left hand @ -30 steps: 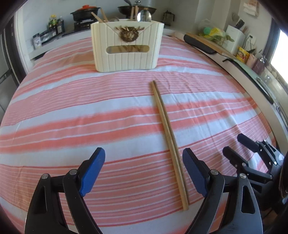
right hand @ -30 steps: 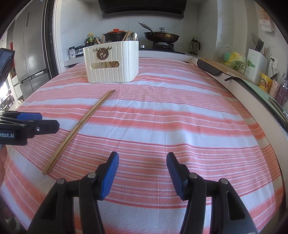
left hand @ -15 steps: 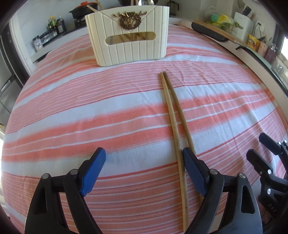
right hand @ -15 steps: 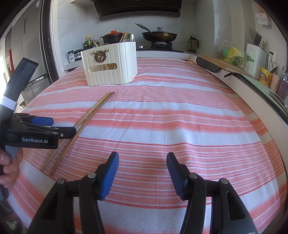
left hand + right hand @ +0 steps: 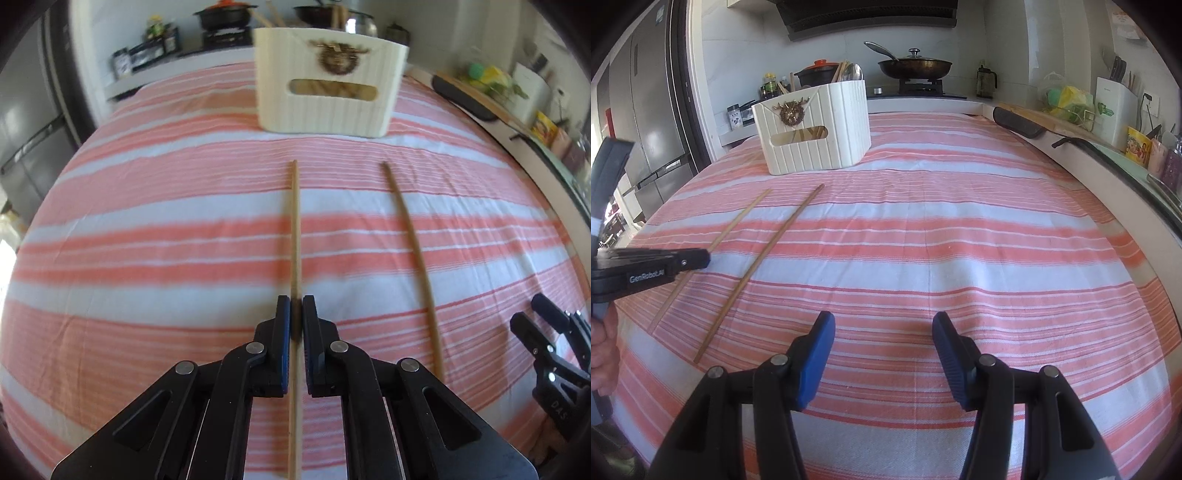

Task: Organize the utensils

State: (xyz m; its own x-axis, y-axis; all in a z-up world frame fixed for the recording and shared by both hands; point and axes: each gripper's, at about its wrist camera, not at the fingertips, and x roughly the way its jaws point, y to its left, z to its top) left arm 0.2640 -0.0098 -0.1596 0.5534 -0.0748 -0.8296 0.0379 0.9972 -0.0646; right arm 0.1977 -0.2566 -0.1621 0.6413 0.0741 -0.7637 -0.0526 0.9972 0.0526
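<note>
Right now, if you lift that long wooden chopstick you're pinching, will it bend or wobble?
Probably little bending: the chopstick looks like straight, thin wood, so likely stiff and light. It may tilt or swing, since the left hand-held gripper, whose jaws have just closed on it, pinches it away from its middle. The other chopstick could shift easily on the striped cloth if bumped.

the left gripper [image 5: 296, 314] points forward and downward, its two blue-padded jaws drawn almost together, clamped on a thin chopstick [image 5: 294, 236] that runs between them. seen from the right wrist camera, the left gripper [image 5: 701, 257] enters from the left edge, a hand [image 5: 604, 350] wrapped around its grip. the right gripper [image 5: 882, 354] also tilts downward, its blue-padded jaws standing about half apart with nothing between them, hovering above the surface.
</note>
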